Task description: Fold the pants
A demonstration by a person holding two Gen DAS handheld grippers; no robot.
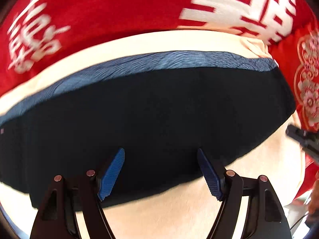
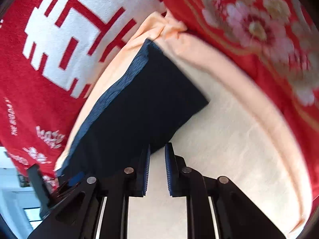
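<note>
The dark navy pants [image 1: 151, 119] lie folded into a flat oblong on a cream sheet [image 1: 179, 215], with a lighter blue band [image 1: 159, 61] along the far edge. My left gripper [image 1: 160, 150] hovers over the near edge of the pants, open wide, nothing between its blue pads [image 1: 111, 174]. In the right wrist view the pants [image 2: 139, 103] run off to the upper left. My right gripper [image 2: 158, 145] sits at their near edge with a narrow gap between its pads, which hold nothing. It also shows at the right edge of the left wrist view [image 1: 303, 139].
A red blanket with large white characters [image 1: 99, 10] lies beyond the pants. A red floral quilt [image 2: 259, 29] is bunched to the right. The cream sheet [image 2: 229, 149] spreads out to the right of the pants. A bright room [image 2: 12, 189] shows at the lower left.
</note>
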